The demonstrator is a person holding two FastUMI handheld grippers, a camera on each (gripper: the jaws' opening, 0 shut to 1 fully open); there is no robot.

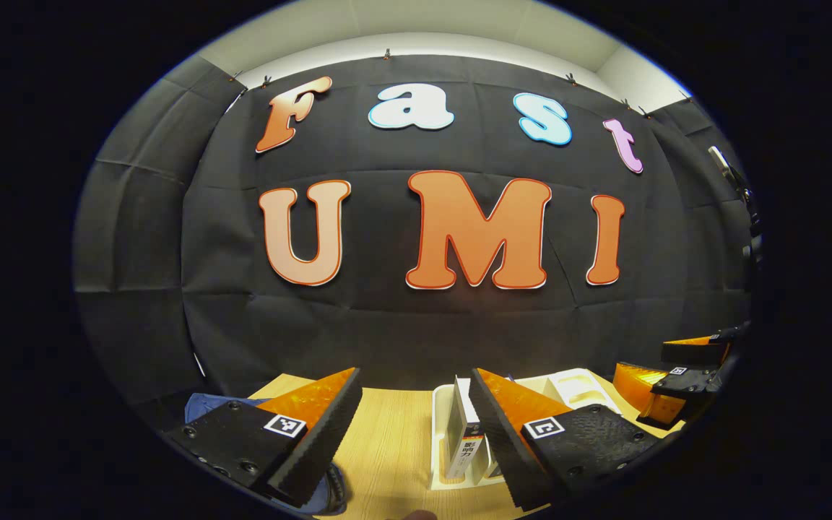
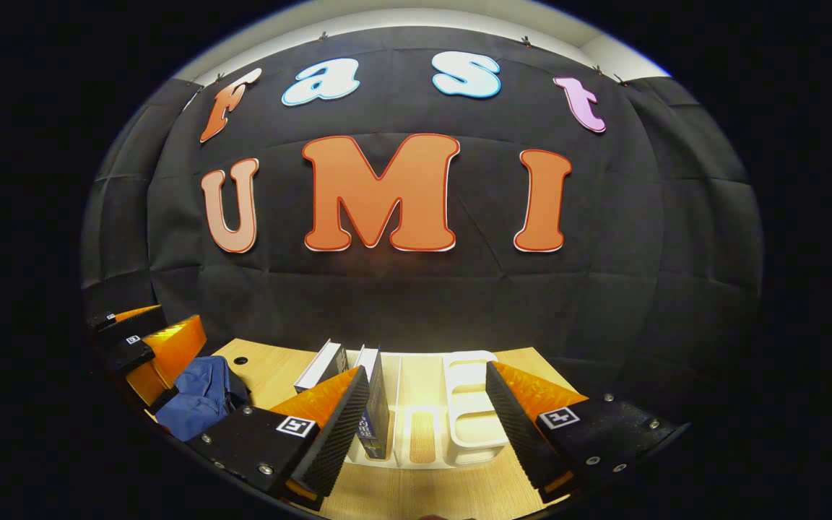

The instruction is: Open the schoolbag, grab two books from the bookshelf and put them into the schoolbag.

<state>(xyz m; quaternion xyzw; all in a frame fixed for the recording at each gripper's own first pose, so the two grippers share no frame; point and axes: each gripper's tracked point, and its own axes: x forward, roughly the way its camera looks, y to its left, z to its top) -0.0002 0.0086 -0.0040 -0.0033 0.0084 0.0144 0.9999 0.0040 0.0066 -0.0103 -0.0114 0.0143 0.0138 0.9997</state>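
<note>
Low on the wooden table lies the blue schoolbag, slumped at the left; a corner of the schoolbag peeks out behind my left finger. A white bookshelf rack stands mid-table with two upright books in its left slots. In the left gripper view one book stands in the rack. My left gripper is open above the table, in front of the rack, holding nothing. My right gripper is open and faces the rack. The other gripper appears at each view's edge: right gripper, left gripper.
The table runs back to the black cloth wall. A small round hole sits in the tabletop behind the bag. The rack's right-hand slots hold nothing.
</note>
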